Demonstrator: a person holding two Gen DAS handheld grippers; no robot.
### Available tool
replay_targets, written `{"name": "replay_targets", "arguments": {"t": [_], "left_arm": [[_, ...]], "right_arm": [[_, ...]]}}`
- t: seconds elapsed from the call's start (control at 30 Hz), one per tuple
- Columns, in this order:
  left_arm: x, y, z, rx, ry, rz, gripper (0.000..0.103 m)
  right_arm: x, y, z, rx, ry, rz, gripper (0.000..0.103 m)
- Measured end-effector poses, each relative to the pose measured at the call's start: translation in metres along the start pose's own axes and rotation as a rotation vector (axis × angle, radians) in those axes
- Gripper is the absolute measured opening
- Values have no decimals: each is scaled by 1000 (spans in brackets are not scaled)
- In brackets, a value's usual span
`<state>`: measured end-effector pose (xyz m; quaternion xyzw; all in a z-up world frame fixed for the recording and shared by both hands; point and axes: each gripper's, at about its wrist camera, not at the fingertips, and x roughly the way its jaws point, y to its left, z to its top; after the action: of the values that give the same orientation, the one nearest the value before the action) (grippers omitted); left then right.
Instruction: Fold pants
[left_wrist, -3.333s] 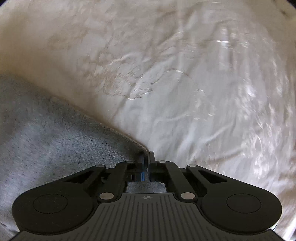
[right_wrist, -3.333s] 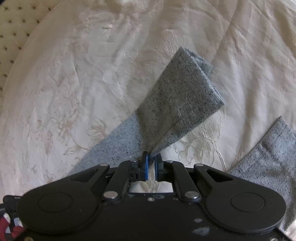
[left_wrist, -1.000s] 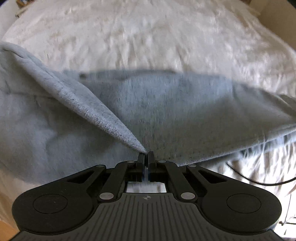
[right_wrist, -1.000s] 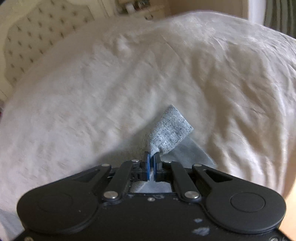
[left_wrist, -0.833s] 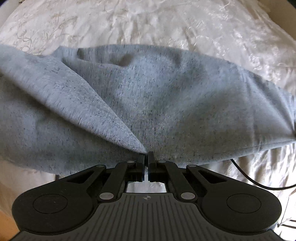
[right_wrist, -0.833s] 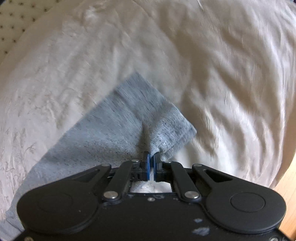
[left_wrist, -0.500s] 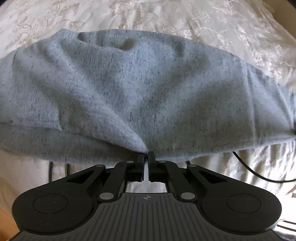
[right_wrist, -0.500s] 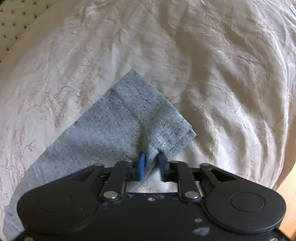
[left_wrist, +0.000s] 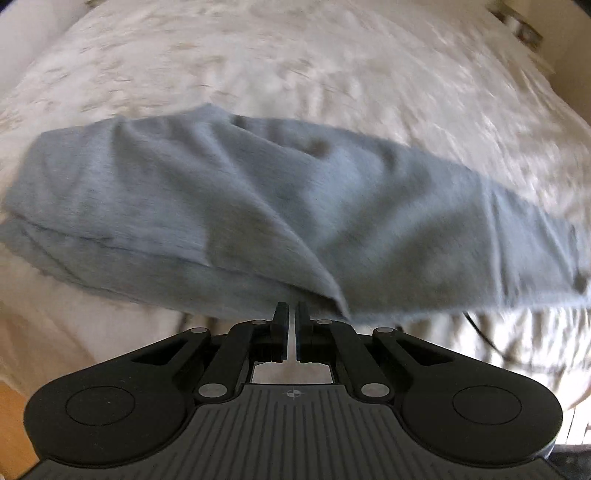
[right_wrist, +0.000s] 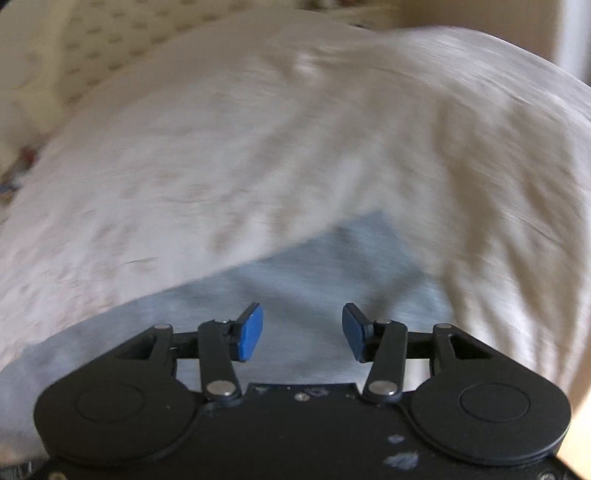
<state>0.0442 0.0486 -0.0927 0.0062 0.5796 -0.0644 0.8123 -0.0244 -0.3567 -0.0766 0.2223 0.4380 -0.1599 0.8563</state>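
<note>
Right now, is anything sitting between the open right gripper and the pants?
Nothing visible is. The right gripper hangs open directly over the gray pants, with only air between its blue pads and the cloth. The picture is motion-blurred, so small things could go unseen.
</note>
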Motion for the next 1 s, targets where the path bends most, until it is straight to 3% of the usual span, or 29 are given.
{"name": "replay_targets", "arguments": {"t": [0.2,0.47,0.77,0.9,1.0], "left_arm": [[3,44,22,-85,-23,76,3],[11,110,38,-86,-16,90,3],[15,182,46,-21,25,69,3],[14,208,53,7,18,61,3],[12,224,57,-3,17,45,4]], "right_arm": [[3,80,-11,-213,39,239,54],[7,200,-53,-317,219,502,56],[15,339,-138,-465,307,536,59],[15,383,-168,-586,249,503,71],[21,412,-192,-718,196,465,72]]}}
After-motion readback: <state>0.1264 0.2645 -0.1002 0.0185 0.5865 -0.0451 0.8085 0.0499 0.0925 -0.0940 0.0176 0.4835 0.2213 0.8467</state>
